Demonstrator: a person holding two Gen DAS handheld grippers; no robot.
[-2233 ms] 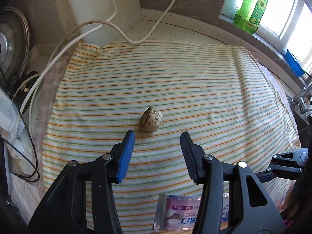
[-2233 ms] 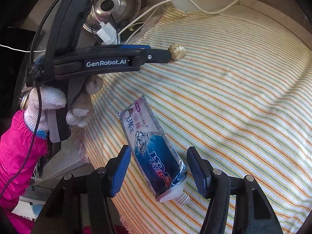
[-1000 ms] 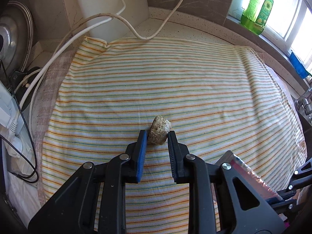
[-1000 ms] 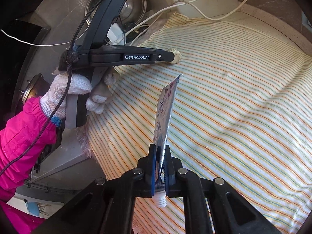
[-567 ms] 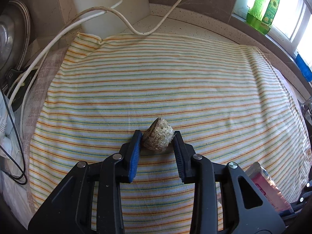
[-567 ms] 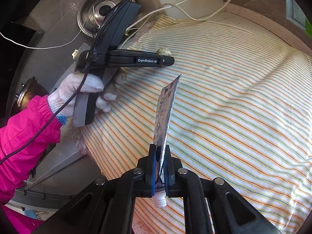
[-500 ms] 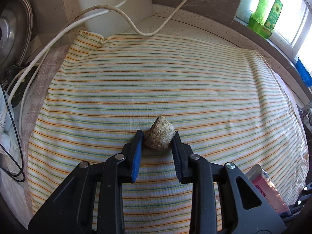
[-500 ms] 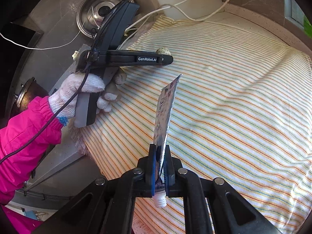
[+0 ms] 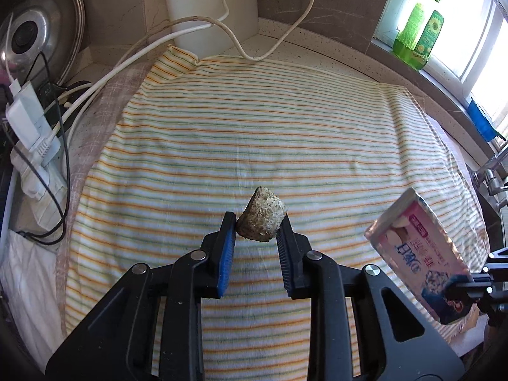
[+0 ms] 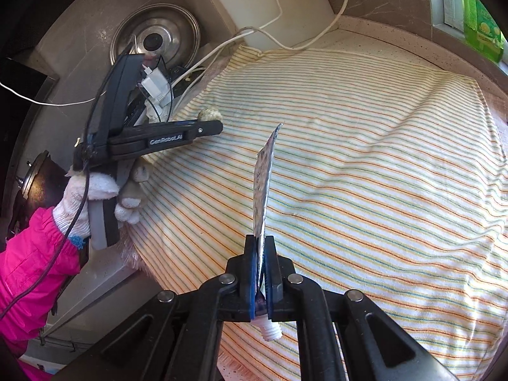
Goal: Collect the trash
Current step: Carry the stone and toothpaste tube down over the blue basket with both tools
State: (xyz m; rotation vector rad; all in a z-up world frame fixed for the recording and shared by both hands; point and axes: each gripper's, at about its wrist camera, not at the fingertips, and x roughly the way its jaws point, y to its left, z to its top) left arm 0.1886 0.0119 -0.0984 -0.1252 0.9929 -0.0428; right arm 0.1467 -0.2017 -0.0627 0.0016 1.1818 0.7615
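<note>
Rough, crumbly chunk (image 9: 261, 219); glossy foil tube (image 9: 422, 254) with a white plastic neck; soft woven striped cloth (image 9: 254, 127); speckled stone counter (image 9: 317, 54); shiny metal lid (image 10: 155, 39); matt black hand-held gripper (image 9: 257, 231).

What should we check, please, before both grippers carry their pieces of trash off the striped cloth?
1. Left gripper pinching the corn cob piece: ok, held only at the fingertips.
2. Right gripper shut on the flattened toothpaste tube: ok, near its neck.
3. Both items lifted clear of the striped cloth: ok.
4. No trash left on the cloth: ok.
5. Cables clear of both grippers: ok.
6. Trash bin located: cannot tell, none in view.
</note>
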